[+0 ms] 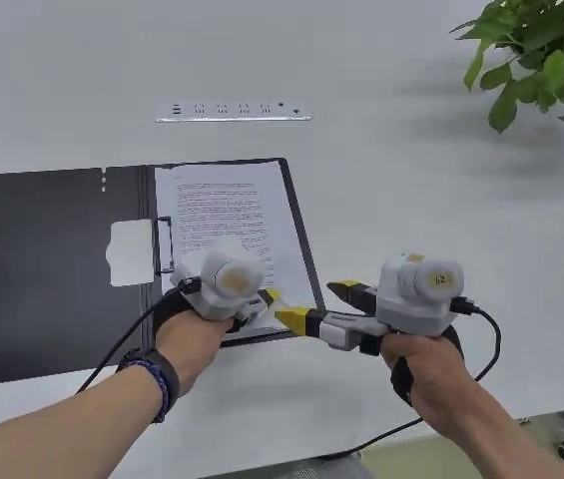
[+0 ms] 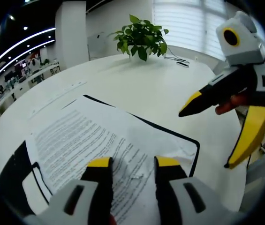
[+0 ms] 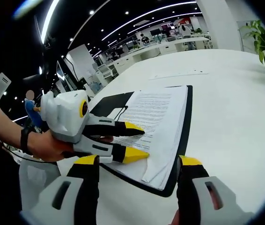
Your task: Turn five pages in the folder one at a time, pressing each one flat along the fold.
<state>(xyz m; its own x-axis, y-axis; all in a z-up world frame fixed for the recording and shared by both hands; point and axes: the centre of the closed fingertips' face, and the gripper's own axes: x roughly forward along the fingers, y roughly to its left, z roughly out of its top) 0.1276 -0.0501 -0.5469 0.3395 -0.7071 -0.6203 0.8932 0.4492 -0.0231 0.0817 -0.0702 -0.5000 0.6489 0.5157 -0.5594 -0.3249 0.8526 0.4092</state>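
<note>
The black folder [image 1: 42,269] lies open on the white table, with a white label [image 1: 130,251] on its left cover. A stack of printed pages [image 1: 222,210] fills its right half. My left gripper [image 1: 270,299] is open low over the pages' near right corner, its yellow tips [image 2: 99,162] apart above the text. Just right of the folder's near corner, my right gripper [image 1: 316,302] is open wide. In the right gripper view the corner of the page stack [image 3: 162,164] lies between the jaws of my right gripper [image 3: 139,161], and the left gripper [image 3: 137,140] reaches in from the left.
A power strip [image 1: 234,110] lies on the table beyond the folder. A leafy plant [image 1: 546,60] stands at the far right. The table's near edge runs just below my hands, with cables trailing from both grippers.
</note>
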